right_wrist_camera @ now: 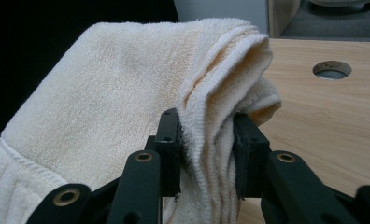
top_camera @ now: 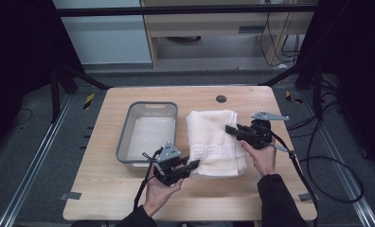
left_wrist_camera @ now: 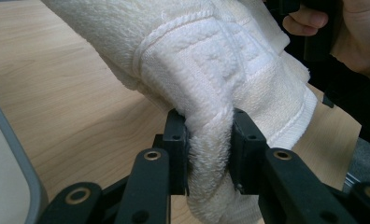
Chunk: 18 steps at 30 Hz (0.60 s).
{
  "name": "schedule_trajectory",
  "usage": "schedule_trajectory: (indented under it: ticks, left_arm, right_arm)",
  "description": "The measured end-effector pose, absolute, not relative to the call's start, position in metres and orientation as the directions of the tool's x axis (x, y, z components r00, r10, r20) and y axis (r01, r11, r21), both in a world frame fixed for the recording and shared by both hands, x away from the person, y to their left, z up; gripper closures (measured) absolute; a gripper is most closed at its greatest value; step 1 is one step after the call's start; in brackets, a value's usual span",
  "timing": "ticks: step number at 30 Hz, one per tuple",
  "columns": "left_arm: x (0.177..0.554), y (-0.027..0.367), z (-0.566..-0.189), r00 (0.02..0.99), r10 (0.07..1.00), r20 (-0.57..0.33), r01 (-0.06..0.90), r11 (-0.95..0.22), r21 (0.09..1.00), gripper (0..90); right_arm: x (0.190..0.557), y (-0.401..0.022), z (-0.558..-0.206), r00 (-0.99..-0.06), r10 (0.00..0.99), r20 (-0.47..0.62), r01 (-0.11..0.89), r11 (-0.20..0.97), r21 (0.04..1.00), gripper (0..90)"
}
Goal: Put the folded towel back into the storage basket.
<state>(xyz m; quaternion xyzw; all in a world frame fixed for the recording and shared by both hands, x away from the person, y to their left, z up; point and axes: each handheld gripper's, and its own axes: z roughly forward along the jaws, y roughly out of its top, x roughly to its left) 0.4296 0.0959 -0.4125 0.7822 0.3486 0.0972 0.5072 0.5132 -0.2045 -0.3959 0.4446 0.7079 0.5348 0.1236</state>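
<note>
In the high view the tabletop (top_camera: 105, 189) takes up the centre of the frame. The bin (top_camera: 124, 137) stands on its left-centre part, and the folded towel (top_camera: 213, 142) lies just right of the bin, near the middle. The left gripper (top_camera: 191, 165) sits at the towel's lower left corner, below the bin's lower right corner, its jaws clamped on the towel's edge. The right gripper (top_camera: 229, 128) is at the towel's right edge, towards the upper right, clamped there too. A round hole (top_camera: 221, 99) in the tabletop lies above the towel, towards the top edge
</note>
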Motion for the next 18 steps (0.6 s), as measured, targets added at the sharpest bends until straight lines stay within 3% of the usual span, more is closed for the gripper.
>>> schedule_trajectory:
  ticks: [18]
  left_arm:
    - [0.429, 0.105, -0.396, 0.743, 0.645, -0.176, 0.411, -0.233, 0.881, 70.7]
  right_arm:
    - [0.512, -0.197, -0.376, -0.588, 0.762, 0.272, 0.456, 0.035, 0.889, 67.9]
